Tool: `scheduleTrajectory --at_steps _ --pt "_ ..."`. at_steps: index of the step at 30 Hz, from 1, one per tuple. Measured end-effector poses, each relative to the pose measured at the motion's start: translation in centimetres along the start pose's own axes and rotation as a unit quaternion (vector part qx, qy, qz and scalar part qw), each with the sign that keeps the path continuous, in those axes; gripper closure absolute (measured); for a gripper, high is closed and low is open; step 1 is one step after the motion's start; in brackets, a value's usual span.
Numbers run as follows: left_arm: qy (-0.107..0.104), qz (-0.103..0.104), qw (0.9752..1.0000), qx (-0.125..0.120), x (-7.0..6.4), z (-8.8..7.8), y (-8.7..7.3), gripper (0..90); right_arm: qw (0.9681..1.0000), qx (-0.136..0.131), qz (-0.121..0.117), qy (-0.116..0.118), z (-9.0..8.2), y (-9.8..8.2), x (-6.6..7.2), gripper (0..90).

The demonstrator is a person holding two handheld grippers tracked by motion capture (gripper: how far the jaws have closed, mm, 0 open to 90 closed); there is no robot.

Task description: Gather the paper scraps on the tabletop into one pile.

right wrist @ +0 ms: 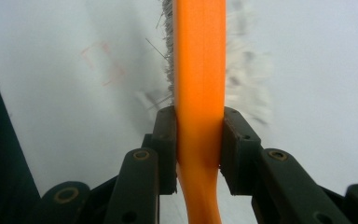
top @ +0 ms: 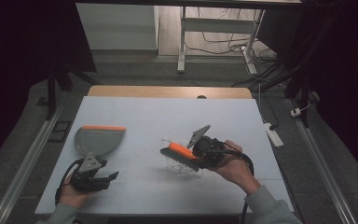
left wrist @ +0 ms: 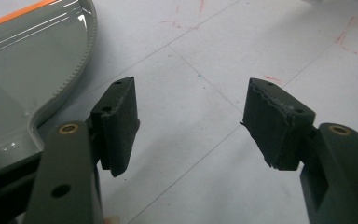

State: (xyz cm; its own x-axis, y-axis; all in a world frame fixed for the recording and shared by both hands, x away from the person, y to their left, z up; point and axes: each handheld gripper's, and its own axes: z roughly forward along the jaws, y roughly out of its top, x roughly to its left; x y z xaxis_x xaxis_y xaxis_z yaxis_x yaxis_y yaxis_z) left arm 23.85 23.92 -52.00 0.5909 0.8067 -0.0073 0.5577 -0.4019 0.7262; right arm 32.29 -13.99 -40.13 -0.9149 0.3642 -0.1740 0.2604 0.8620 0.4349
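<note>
A hand brush (top: 181,154) with an orange back and grey bristles hangs just above the white table top, right of centre. My right gripper (top: 200,156) is shut on its orange handle (right wrist: 199,135), both pads pressing the sides. Small white scraps (top: 179,171) lie under the bristles, and they appear blurred beside the brush (right wrist: 249,88) in the right gripper view. A grey dustpan (top: 95,139) with an orange front lip lies flat at the left. My left gripper (top: 103,179) rests just in front of it, open, with nothing between its fingers (left wrist: 121,121); the pan's rim (left wrist: 74,74) shows at the upper left.
The white board (top: 135,112) covers a wooden table. Faint red pen marks (left wrist: 356,44) dot the surface. A power strip (top: 274,134) lies off the right edge. Table legs and cables (top: 223,44) stand on the floor beyond the far edge.
</note>
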Motion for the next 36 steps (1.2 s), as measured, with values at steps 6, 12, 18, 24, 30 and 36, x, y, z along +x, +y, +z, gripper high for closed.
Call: scheduleTrajectory --at_steps 6,12,18,24,30,36 --pt "0.001 -0.003 1.0000 -0.001 0.0 0.0 0.0 36.1 0.9935 -0.004 0.099 -0.055 -1.5 -1.9 -2.1 69.6" --pt "0.000 -0.001 1.0000 -0.001 0.0 0.0 0.0 36.0 0.9721 0.048 0.218 -0.071 0.2 -4.7 -4.4 69.6" --pt "0.001 -0.002 1.0000 -0.001 0.0 0.0 0.0 36.1 0.9612 0.072 0.259 -0.061 2.6 -5.7 -5.0 69.7" --pt "0.000 0.001 1.0000 0.000 0.0 0.0 0.0 36.1 0.9594 0.044 0.275 -0.046 3.8 -4.4 -5.2 69.7" --pt "0.002 -0.002 1.0000 -0.001 0.1 -0.1 0.0 36.1 0.9625 0.015 0.267 -0.046 3.7 -3.3 -4.9 69.7" --pt "0.003 0.001 1.0000 0.000 -0.1 0.0 0.0 36.1 0.9605 -0.043 0.270 -0.052 0.5 -4.2 -4.8 69.7"
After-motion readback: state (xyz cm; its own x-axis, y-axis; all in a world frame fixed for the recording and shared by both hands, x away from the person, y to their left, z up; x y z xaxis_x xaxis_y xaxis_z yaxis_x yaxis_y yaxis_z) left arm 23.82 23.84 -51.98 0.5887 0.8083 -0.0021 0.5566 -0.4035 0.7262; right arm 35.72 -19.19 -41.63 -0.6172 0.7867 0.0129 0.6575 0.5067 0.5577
